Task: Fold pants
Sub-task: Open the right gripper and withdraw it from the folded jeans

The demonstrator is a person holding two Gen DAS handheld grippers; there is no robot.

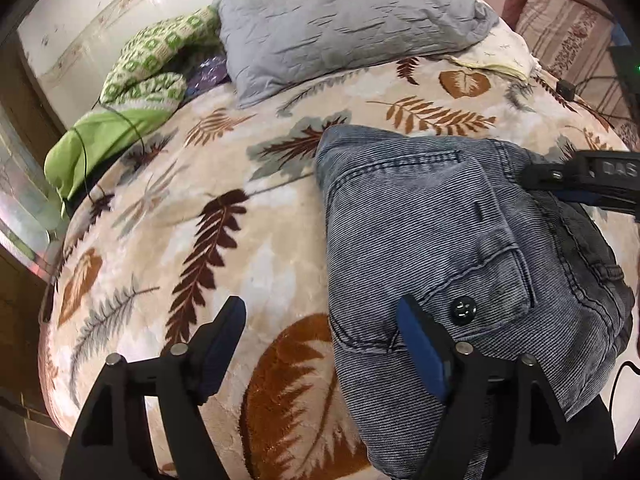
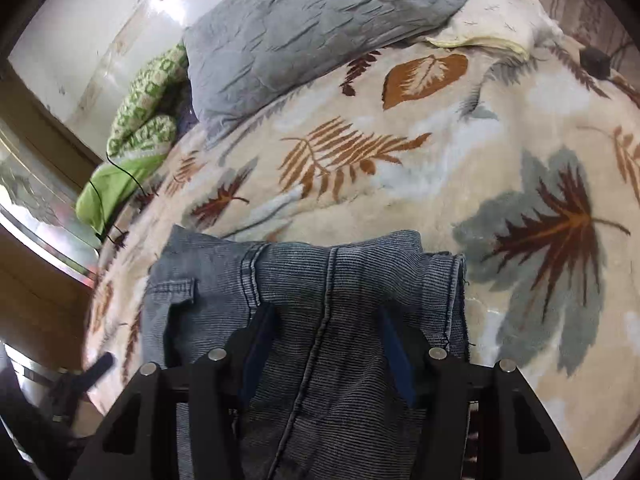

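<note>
Bed (image 1: 168, 240) first, since it fills both views: it's covered in a cream blanket with a fern and leaf print, with a grey pillow (image 1: 340, 24) up at the far end and a green patterned blanket (image 1: 156, 60) bunched beside it.

Next down in size, the pants (image 1: 432, 240). Grey-blue corduroy, lying on the bed as a compact bundle with a buttoned back pocket (image 1: 480, 292) on top and the leg hems stacked at the far edge in the right wrist view. Looks to me like the fold is basically done and this is the letting-go step.

Left gripper (image 1: 320, 340) sits at the near left edge of the bundle, jaws spread wide. One finger is over bare blanket, the other over the denim next to the pocket button (image 1: 462, 311), and nothing is pinched. Right gripper (image 2: 324, 344) hovers over the middle of the bundle, jaws parted on either side of the leg seam (image 2: 320, 320) and not clamping any cloth as far as I can tell.

My guess for the next move: back both grippers off cleanly without snagging a layer. If it needs one more fold, get a fresh grip on the near edge with both sides lifting together so the stack doesn't slide apart.
</note>
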